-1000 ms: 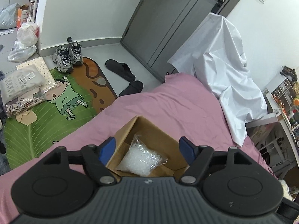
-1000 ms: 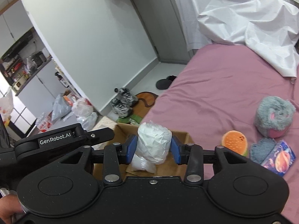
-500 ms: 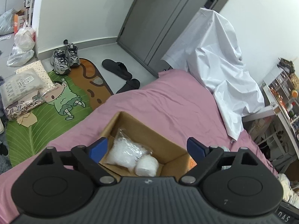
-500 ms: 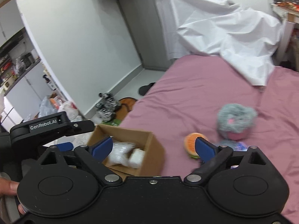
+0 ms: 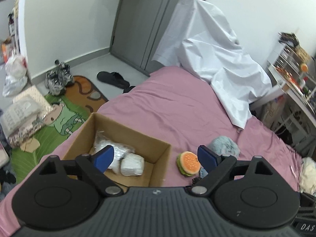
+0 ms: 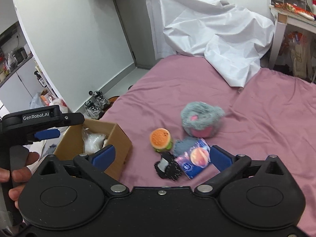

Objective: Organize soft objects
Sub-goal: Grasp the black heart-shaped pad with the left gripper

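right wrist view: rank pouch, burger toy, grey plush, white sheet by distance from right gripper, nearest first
1. Pouch: between the open fingers of the right gripper, right of centre.
2. Burger toy: just beyond, left of the pouch.
3. Grey plush: farther back, right.
4. White sheet: at the bed's far end.
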